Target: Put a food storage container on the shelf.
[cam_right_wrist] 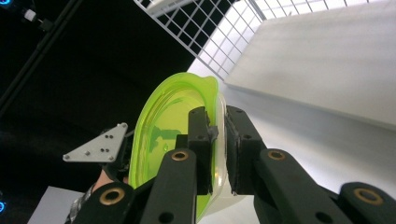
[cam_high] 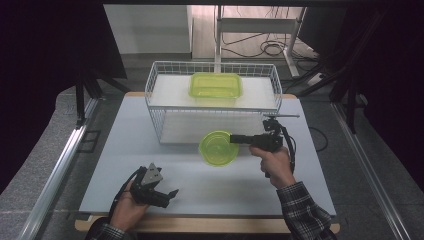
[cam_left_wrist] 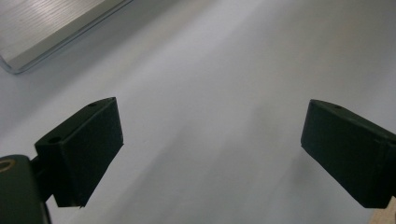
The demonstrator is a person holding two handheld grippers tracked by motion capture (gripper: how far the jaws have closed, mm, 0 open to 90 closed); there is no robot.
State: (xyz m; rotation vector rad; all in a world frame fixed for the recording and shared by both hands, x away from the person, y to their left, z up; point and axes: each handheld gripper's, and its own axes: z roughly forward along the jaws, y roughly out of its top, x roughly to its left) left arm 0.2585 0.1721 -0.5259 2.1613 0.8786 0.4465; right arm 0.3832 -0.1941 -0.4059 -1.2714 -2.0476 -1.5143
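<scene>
While gripped at the rim: round green bowl (cam_high: 218,148) pinched by right gripper (cam_high: 234,139), one jaw inside the wall and one outside, as seen clearly in the right gripper view (cam_right_wrist: 217,135).
Bowl position: in front of the wire rack (cam_high: 155,85), near its lower shelf, apparently lifted off the table (cam_high: 125,150); not yet inside the rack.
Bowl attitude: seems about level in the high view; contents not possible to tell, looks empty.
Right gripper state: narrow, clamped on the bowl wall.
Left gripper (cam_high: 170,196): resting low near the front table edge, jaws wide apart, holding nothing; bare table surface between its black jaws in the left gripper view.
Already done, by judgement: rectangular green container (cam_high: 215,85) placed on the upper shelf of the rack.
Remaining, by judgement: carrying the bowl to a shelf, setting down, releasing.
Progress estimate: about halfway, second item in hand.
</scene>
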